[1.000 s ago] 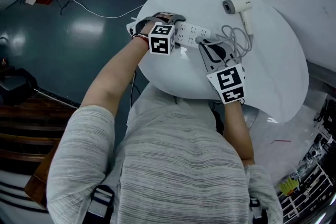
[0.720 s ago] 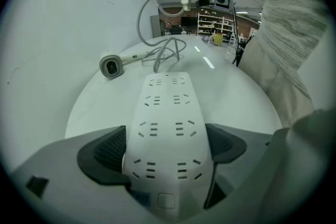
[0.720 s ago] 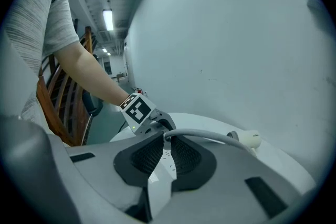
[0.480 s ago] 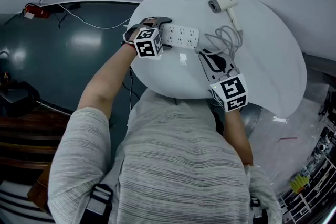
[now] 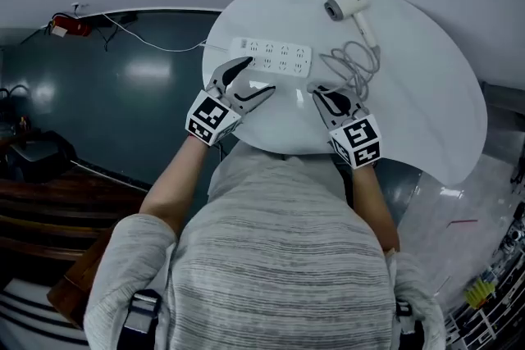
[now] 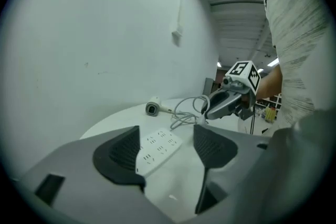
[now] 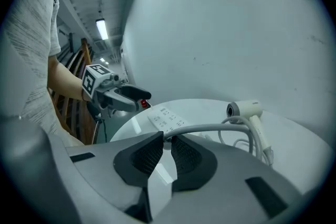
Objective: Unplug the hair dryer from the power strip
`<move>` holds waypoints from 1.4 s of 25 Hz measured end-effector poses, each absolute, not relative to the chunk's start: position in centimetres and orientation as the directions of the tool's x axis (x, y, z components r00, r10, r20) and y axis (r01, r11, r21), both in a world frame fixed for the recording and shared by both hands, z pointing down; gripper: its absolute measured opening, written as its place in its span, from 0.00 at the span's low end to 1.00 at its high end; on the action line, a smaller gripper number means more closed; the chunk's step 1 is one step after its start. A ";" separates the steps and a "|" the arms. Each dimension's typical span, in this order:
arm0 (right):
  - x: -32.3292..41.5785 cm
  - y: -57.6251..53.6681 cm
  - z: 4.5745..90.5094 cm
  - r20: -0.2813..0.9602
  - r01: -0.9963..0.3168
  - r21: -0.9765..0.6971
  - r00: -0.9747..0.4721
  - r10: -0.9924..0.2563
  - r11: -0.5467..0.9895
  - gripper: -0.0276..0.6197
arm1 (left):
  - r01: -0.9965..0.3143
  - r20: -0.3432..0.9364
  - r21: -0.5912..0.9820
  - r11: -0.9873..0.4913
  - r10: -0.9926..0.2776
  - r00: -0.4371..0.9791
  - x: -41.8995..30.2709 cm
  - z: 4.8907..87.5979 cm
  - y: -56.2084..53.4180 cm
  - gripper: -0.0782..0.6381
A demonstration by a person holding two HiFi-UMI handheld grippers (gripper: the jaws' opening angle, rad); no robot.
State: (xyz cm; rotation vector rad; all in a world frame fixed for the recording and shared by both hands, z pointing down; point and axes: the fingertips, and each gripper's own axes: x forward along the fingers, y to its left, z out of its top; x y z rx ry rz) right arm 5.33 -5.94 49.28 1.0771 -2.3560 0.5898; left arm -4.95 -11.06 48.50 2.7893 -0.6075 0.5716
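On a round white surface [image 5: 426, 94], the left tongs [image 5: 256, 79] hover just short of the power strip [image 5: 271, 56], their jaws closing on nothing. The strip (light plastic, likely to slide unless pinned) lies flat, its sockets seemingly vacant. To its right, the right tongs [image 5: 326, 97] are clenched on the plug end of the gray cord [image 7: 220, 127], held apart from the strip. The cord looks soft and springy, so the stiff plug body is the better hold. Its loops trail to the hair dryer [image 5: 349, 8], a smooth, probably light shell lying near the far edge, well apart from both tongs.
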 end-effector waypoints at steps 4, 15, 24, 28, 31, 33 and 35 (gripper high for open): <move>4.9 -5.5 51.6 0.607 -0.774 -0.208 -0.581 -0.542 0.597 0.13 | -0.528 0.385 0.228 -0.818 -0.423 0.820 -6.1 47.6 -9.9 0.15; 4.0 -3.8 57.8 0.778 -0.736 -0.111 -0.483 -0.403 0.668 0.13 | -0.520 0.346 0.348 -0.780 -0.409 0.844 -4.6 47.5 -8.4 0.12; 4.3 -3.6 58.4 0.806 -0.727 -0.071 -0.445 -0.390 0.683 0.14 | -0.494 0.336 0.361 -0.791 -0.384 0.860 -3.9 47.1 -7.5 0.12; 4.9 -3.8 56.8 0.773 -0.771 -0.158 -0.485 -0.409 0.617 0.26 | -0.481 0.326 0.363 -0.798 -0.375 0.868 -3.5 46.7 -7.3 0.12; 6.1 -3.3 55.0 0.770 -0.795 -0.194 -0.487 -0.413 0.575 0.26 | -0.474 0.315 0.357 -0.804 -0.374 0.872 -3.5 46.1 -7.2 0.12; 7.0 -2.7 53.6 0.766 -0.807 -0.215 -0.489 -0.418 0.550 0.26 | -0.468 0.303 0.355 -0.809 -0.374 0.876 -3.5 45.3 -7.0 0.12; 7.8 -2.4 51.8 0.736 -0.816 -0.237 -0.505 -0.451 0.527 0.26 | -0.459 0.288 0.351 -0.816 -0.372 0.883 -3.5 44.3 -6.8 0.12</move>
